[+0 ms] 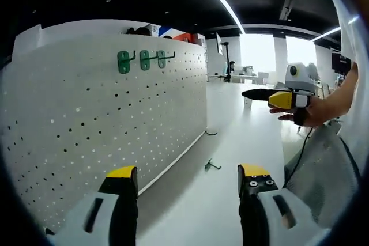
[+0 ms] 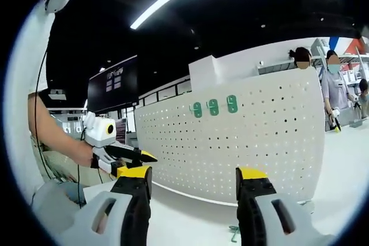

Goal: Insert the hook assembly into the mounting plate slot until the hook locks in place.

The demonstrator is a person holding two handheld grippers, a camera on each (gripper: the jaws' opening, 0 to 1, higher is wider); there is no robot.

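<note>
I hold both grippers with jaws apart and empty, left gripper and right gripper. Three green hooks hang on the pegboard; another hook lies on the bench.

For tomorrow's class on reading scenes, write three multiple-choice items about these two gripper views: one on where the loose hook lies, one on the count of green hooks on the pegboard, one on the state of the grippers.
1. Where is the loose hook?
A. on the white table
B. hanging on the pegboard
C. in a gripper

2. How many green hooks are mounted on the pegboard?
A. one
B. three
C. five

3. What do the two grippers hold?
A. a hook each
B. one hook
C. nothing

Key:
1 A, the loose hook lies on the table.
2 B, three green hooks sit in a row on the pegboard.
3 C, the left gripper and right gripper stand open and empty.
</note>
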